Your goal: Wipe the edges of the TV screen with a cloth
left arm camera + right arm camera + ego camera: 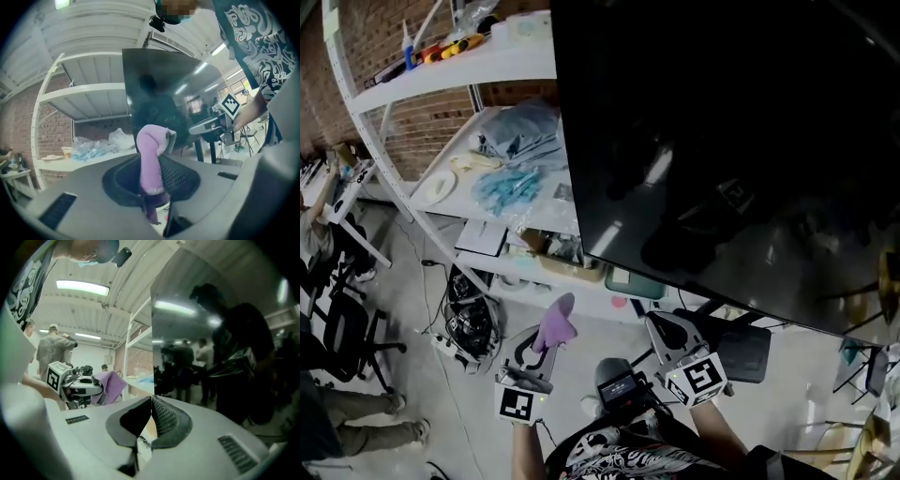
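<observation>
The TV screen (722, 141) is a big dark panel filling the upper right of the head view; its lower edge slants above both grippers. My left gripper (540, 344) is shut on a purple cloth (555, 322), which sticks up from the jaws toward the screen's lower left corner. In the left gripper view the cloth (150, 161) stands clamped between the pads, with the TV (168, 93) beyond it. My right gripper (657, 322) sits just under the screen's lower edge, shut with nothing in it. In the right gripper view its jaw tips (151, 402) meet beside the TV's edge (153, 343).
White shelves (450, 70) at the left hold blue plastic bags (508, 187), tools and boxes. A tangle of cables (469, 323) lies on the floor below them. Office chairs (342, 328) and a person's legs (356, 412) are at the far left. The TV stand (741, 349) is by my right gripper.
</observation>
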